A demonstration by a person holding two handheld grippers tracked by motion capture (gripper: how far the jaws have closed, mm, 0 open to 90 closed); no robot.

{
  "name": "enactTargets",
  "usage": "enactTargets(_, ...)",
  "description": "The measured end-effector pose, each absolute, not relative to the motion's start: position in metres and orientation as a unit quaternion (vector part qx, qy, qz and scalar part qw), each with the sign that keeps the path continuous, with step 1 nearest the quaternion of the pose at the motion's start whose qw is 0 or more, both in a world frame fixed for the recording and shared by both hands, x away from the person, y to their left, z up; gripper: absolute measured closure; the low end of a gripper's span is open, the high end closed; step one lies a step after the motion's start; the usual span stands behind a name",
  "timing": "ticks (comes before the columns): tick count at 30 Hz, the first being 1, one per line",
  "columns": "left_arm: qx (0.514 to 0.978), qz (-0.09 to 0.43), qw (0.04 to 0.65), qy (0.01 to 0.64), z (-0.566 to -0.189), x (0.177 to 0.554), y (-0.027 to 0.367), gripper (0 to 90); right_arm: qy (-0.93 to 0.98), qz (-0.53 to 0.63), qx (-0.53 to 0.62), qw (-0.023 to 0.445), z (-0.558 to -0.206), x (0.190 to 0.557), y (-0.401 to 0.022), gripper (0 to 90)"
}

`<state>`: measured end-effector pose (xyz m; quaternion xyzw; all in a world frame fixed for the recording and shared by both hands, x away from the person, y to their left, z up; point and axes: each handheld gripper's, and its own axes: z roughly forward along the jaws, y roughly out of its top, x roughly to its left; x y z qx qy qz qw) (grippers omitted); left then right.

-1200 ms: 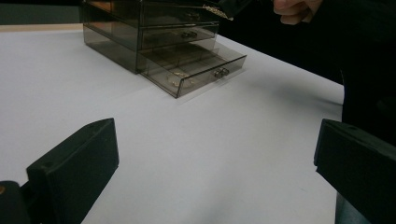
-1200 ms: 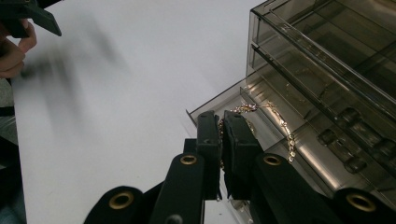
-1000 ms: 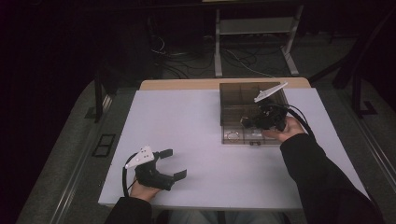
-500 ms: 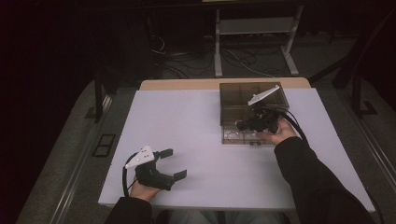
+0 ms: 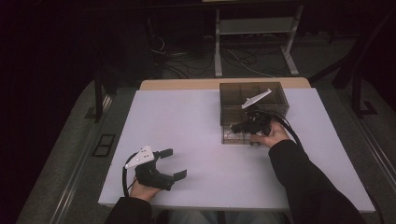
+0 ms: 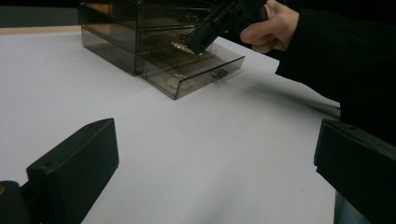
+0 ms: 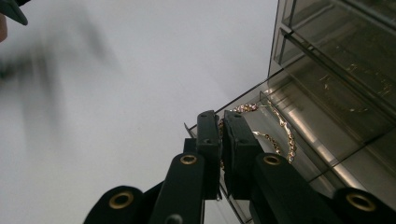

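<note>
A smoky see-through drawer box (image 5: 254, 99) stands at the back right of the white table (image 5: 187, 121). Its bottom drawer (image 6: 198, 70) is pulled out toward the person. My right gripper (image 5: 236, 127) points down over that drawer, its jaws closed on a thin gold chain (image 6: 181, 46) that hangs from the tips. In the right gripper view the right gripper (image 7: 220, 116) pinches the chain (image 7: 282, 128), whose loose end trails into the drawer (image 7: 327, 154). My left gripper (image 5: 174, 163) rests open at the front left with nothing between its jaws; in its own view the left gripper (image 6: 215, 140) faces the box.
More gold pieces (image 6: 180, 79) lie on the drawer floor. A wooden strip (image 5: 187, 84) runs along the table's far edge. Beyond it are a metal stand (image 5: 254, 42) and cables (image 5: 187, 58) on the dark floor. The person's right sleeve (image 5: 303, 177) crosses the front right.
The right hand has sunk and shifted left, bringing its closed gripper lower over the open drawer. The left gripper has stayed put.
</note>
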<state>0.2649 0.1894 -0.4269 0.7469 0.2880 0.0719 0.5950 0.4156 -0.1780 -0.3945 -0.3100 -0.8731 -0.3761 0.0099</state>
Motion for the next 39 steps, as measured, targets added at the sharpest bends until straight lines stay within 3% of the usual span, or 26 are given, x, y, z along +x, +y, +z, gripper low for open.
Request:
enactTargets(29, 0.745, 0.071, 0.596, 0.290, -0.427, 0.265, 0.191, 0.0, -0.881, -0.342, -0.326, 0.025, -0.425, 0.427, -0.172, 83.8)
enactTargets(39, 0.746, 0.070, 0.594, 0.291, -0.427, 0.265, 0.191, 0.0, -0.865, -0.370, -0.338, 0.007, -0.413, 0.423, -0.182, 65.6)
